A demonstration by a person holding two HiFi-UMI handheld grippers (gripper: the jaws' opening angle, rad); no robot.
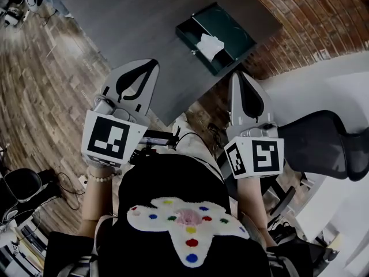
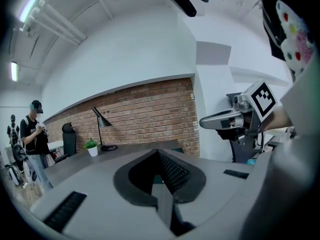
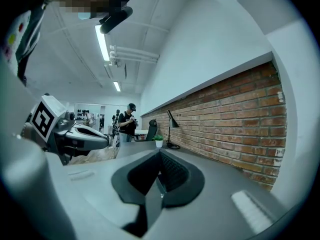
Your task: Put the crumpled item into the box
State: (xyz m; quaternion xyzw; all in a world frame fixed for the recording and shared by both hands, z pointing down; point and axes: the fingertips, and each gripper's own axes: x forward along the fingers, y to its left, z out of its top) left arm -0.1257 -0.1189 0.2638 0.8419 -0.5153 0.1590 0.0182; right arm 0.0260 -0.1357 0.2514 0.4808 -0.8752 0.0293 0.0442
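Observation:
In the head view a dark green box [image 1: 230,27] stands open on the far right corner of the dark table [image 1: 132,22]. A white crumpled item [image 1: 209,45] lies inside it. My left gripper [image 1: 151,62] is shut and empty, its tip over the table's near edge. My right gripper [image 1: 237,75] is shut and empty too, just short of the box's near corner. In the left gripper view the jaws [image 2: 160,155] meet with nothing between them, and the right gripper [image 2: 227,120] shows beside them. The right gripper view shows closed jaws [image 3: 160,156] and the left gripper [image 3: 82,134].
A black office chair [image 1: 323,146] stands at the right, close to my right arm. A brick wall [image 1: 311,16] runs behind the table. A desk lamp [image 2: 102,129] and a small potted plant [image 2: 91,148] stand on the table's far end. A person [image 2: 34,134] stands beyond.

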